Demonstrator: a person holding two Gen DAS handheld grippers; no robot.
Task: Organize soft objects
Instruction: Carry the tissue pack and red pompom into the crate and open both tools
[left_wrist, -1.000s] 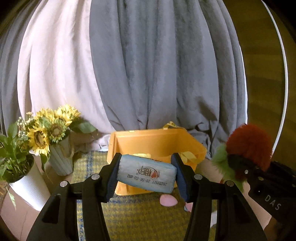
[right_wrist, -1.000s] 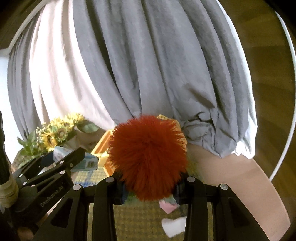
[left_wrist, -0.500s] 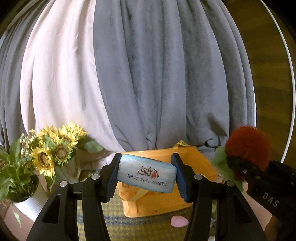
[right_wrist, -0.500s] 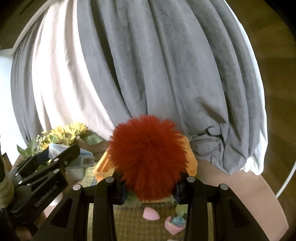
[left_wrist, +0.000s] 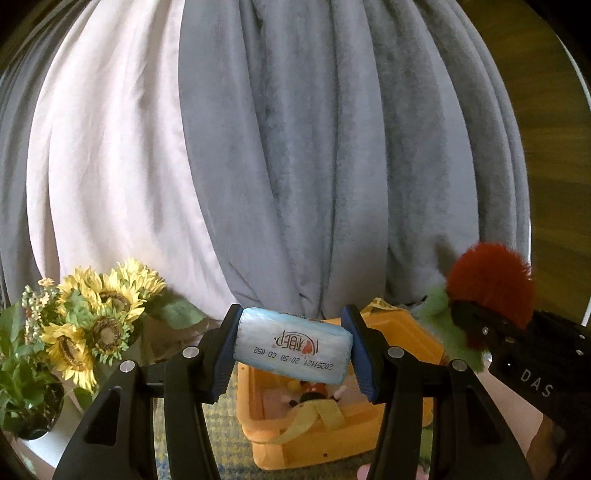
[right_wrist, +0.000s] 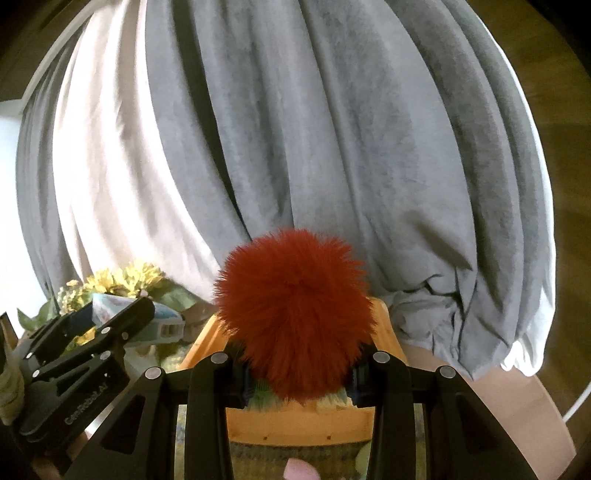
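My left gripper (left_wrist: 293, 350) is shut on a pale blue tissue pack (left_wrist: 293, 345) with red print, held crosswise over the near rim of an orange bin (left_wrist: 332, 435). Small toys and a yellow strap lie inside the bin. My right gripper (right_wrist: 297, 373) is shut on a fluffy red pom-pom toy (right_wrist: 295, 325) with green fur beneath it, held above the same orange bin (right_wrist: 295, 421). In the left wrist view that red toy (left_wrist: 487, 284) and the right gripper (left_wrist: 476, 332) show at the right. The left gripper (right_wrist: 122, 325) with its blue pack shows at the left of the right wrist view.
Grey and white curtains (left_wrist: 295, 166) hang close behind the bin. A vase of sunflowers (left_wrist: 96, 325) and a potted plant (left_wrist: 22, 398) stand at the left. A woven yellow-green mat (left_wrist: 225, 443) lies under the bin, with a pink soft piece (right_wrist: 299, 470) on it.
Both grippers have carried their loads toward the orange bin, which now sits lower and nearer in both views. Their grips are unchanged.
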